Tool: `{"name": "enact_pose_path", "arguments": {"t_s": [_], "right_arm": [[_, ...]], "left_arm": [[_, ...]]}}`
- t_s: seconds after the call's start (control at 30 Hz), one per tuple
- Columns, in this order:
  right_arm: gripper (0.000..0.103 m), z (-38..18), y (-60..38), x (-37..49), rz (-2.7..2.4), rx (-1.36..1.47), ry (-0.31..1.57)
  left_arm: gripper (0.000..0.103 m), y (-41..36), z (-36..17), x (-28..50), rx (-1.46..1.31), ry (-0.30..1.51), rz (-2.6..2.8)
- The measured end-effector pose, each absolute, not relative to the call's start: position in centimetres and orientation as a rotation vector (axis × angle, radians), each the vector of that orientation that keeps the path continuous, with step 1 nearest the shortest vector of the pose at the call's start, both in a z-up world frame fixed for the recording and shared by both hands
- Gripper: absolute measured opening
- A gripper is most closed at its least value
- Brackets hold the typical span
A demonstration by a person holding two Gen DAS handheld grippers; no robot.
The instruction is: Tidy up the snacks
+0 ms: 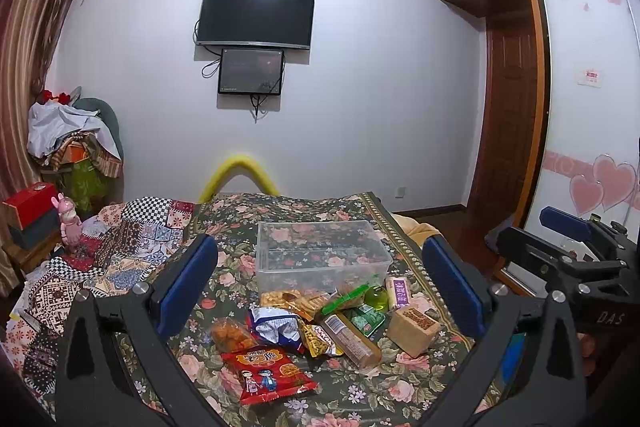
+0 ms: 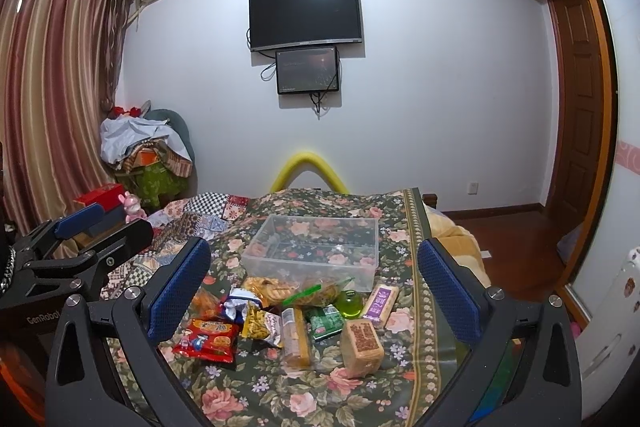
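A clear plastic bin (image 1: 322, 254) (image 2: 316, 251) stands empty on the floral bedspread. In front of it lies a pile of snacks: a red packet (image 1: 268, 373) (image 2: 208, 341), a tan block (image 1: 414, 329) (image 2: 362, 347), a cracker sleeve (image 1: 350, 341) (image 2: 295, 339), a purple bar (image 1: 398, 293) (image 2: 381, 302), a green jelly cup (image 1: 377, 297) (image 2: 350, 303) and several other bags. My left gripper (image 1: 324, 283) is open above the pile, empty. My right gripper (image 2: 316, 287) is open, empty, beside it; it also shows in the left wrist view (image 1: 568, 239).
The floral bedspread (image 1: 352, 399) (image 2: 260, 391) covers the bed, with a patchwork quilt (image 1: 132, 235) to the left. A pink toy (image 1: 70, 227) and red box (image 1: 32, 201) sit at far left. A wardrobe (image 1: 584, 107) and door stand right.
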State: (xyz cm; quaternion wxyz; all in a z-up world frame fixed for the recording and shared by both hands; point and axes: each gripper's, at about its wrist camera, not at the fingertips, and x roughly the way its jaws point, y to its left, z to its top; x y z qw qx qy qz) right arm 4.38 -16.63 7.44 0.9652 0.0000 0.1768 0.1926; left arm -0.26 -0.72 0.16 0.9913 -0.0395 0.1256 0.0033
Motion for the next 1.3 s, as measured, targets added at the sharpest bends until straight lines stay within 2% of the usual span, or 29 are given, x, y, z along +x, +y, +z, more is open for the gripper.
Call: {"name": "enact_pose_path", "arguments": {"t_s": [1.3], "right_arm": [[0.103, 7.65, -16.62, 4.07, 0.388, 0.005, 0.355]], "left_arm": [[0.103, -0.71, 0.20, -0.03, -0.092, 0.265, -0.004]]}}
